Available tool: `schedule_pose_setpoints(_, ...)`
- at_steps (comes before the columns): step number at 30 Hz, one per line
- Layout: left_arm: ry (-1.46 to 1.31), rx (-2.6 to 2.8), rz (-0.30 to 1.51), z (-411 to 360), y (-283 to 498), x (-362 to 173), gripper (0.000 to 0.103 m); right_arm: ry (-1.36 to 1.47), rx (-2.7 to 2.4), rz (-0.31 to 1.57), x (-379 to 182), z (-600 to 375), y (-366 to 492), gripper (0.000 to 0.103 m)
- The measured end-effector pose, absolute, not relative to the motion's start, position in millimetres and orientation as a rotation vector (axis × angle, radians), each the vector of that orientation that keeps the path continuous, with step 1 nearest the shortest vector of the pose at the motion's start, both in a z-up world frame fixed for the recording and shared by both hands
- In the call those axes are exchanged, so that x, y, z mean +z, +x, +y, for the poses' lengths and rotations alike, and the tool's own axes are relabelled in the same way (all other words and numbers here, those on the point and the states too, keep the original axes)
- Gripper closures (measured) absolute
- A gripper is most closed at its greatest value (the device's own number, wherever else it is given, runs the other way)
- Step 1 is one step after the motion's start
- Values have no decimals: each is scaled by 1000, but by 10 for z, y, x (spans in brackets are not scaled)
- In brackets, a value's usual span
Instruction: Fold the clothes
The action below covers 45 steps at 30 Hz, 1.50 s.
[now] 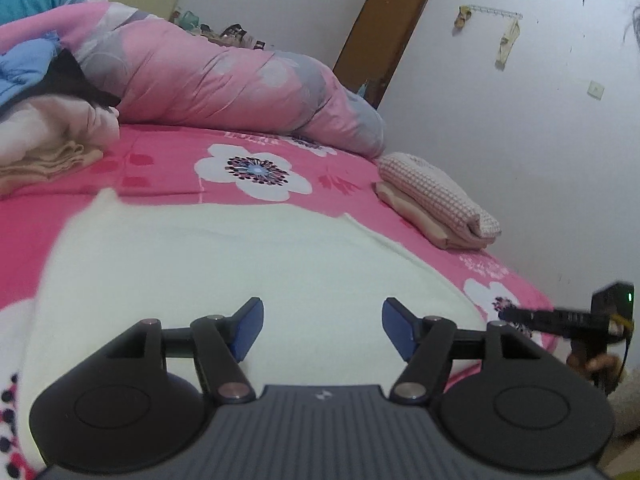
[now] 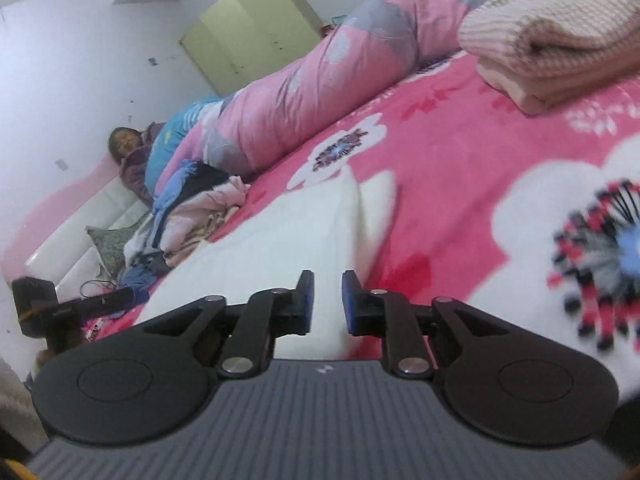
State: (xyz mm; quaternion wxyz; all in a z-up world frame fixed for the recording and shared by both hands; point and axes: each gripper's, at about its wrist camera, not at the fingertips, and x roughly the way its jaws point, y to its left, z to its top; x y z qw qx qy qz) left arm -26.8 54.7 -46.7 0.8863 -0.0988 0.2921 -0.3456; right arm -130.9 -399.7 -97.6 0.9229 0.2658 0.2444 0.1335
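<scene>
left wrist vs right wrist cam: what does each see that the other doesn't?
Left wrist only: a brown door, a wall hook rail, the open left gripper with nothing between its pads, and the right gripper from the side.

Right wrist only: a pale green wardrobe, a person at the headboard, and the right gripper's slightly parted, empty pads.

Both: the cream garment spread on the pink flowered bedspread, the rolled pink quilt, the folded stack and the unfolded clothes pile.
</scene>
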Motion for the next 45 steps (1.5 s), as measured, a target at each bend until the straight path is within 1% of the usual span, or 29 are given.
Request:
schedule_pose_setpoints(1, -207, -737, 608, 504, -255, -467, 36, 530, 263, 503, -1005, -3931, -1377, 81)
schedule_pose_setpoints(2, -205, -759, 610, 444, -232, -466, 36, 513, 257, 504, -1031, -3880, -1420, 76)
schedule_pose_setpoints(5, -149, -821, 618, 139, -150, -445, 36, 460, 242, 501, -1101, -3732, -1524, 74)
schedule_pose_setpoints(12, -54, -926, 640, -686, 39, -453, 36, 361, 321, 446, -1203, -3568, -1486, 73)
schedule_pose_setpoints(17, 8, -970, 679, -1145, 49, -570, 36, 403, 317, 413, -1273, -3713, -1513, 74)
schedule_pose_setpoints(23, 61, -979, 728, -1464, 123, -708, 36, 483, 350, 430, -1427, -3856, -1484, 73)
schedule_pose_setpoints(31, 100, -966, 739, -1678, 200, -795, 34, 525, 416, 391, -1489, -3826, -1333, 72)
schedule_pose_setpoints(32, 105, -966, 738, -1699, 198, -793, 34, 534, 425, 378, -1495, -3831, -1336, 75)
schedule_pose_setpoints(33, 114, -969, 734, -1722, 190, -785, 34, 551, 441, 359, -1502, -3845, -1348, 83)
schedule_pose_setpoints(34, 125, -973, 729, -1743, 178, -773, 34, 586, 476, 343, -1516, -3884, -1356, 88)
schedule_pose_setpoints(36, 147, -989, 719, -1784, 152, -759, 34, 651, 527, 335, -1548, -3947, -1353, 90)
schedule_pose_setpoints(38, 168, -1002, 716, -1828, 134, -767, 33, 763, 565, 374, -1641, -4027, -1276, 91)
schedule_pose_setpoints(41, 204, -1002, 706, -1905, 114, -805, 32, 1027, 621, 428, -1896, -4184, -1151, 91)
schedule_pose_setpoints(42, 216, -1003, 699, -1926, 105, -812, 31, 1102, 641, 440, -1963, -4222, -1126, 91)
schedule_pose_setpoints(45, 294, -1002, 670, -2022, 46, -885, 26, 1184, 637, 477, -2063, -4260, -1105, 92)
